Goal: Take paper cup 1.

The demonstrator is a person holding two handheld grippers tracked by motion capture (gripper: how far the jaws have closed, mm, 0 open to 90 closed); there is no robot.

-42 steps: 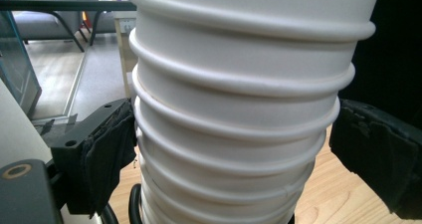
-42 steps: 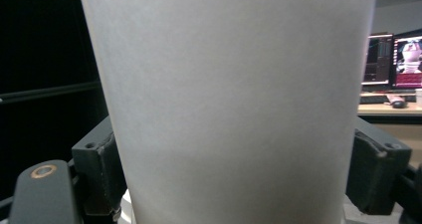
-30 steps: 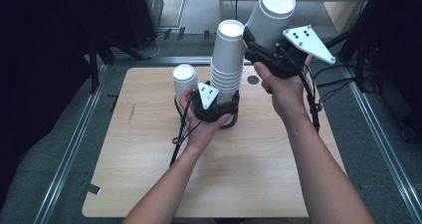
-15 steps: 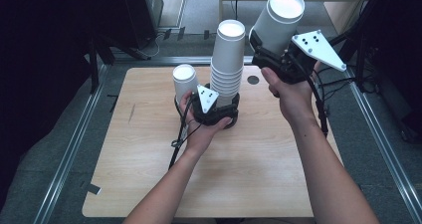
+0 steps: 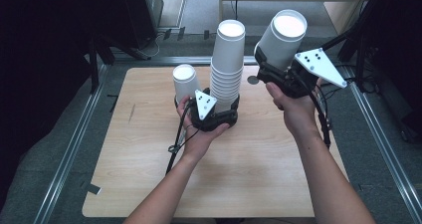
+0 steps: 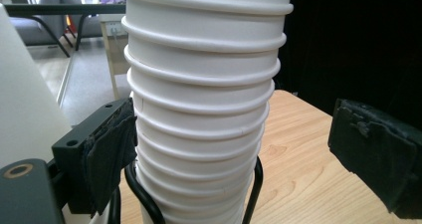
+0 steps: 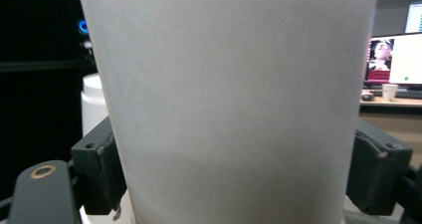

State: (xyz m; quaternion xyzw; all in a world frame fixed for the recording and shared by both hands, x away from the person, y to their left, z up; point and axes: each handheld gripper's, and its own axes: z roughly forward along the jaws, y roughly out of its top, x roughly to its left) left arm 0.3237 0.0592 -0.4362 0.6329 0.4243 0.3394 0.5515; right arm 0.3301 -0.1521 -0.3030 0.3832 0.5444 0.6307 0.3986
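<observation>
**Up close: one cup lifted, the stack standing**

Right now the person's right hand point(image 5: 293, 102) holds the right gripper point(image 5: 271, 67) up in the air at about two o'clock over the wooden table point(image 5: 249, 184). Its two jaws press against both sides of a single white paper cup point(image 5: 282, 37), which tilts a little and shows its open mouth to the high camera. In the right gripper view the lifted cup's wall point(image 7: 234, 104) sits squeezed between the two dark pads point(image 7: 107, 171).

Near the table's middle, toward twelve o'clock, stands a tall stack of white paper cups point(image 5: 226, 64), upright. The left hand point(image 5: 201, 134) brings the left gripper point(image 5: 219, 115) in around the foot of that stack. In the left gripper view the stack point(image 6: 204, 104) rises between the jaws: the pad at nine o'clock touches it, while the pad at three o'clock stands well apart from it, so these tongs gape wide and grip nothing.

Just beside the stack, at its ten o'clock, another lone cup point(image 5: 185, 82) stands upright on the wood. A small dark round mark point(image 5: 253, 79) lies on the table near one o'clock, between the stack and the raised gripper.
</observation>
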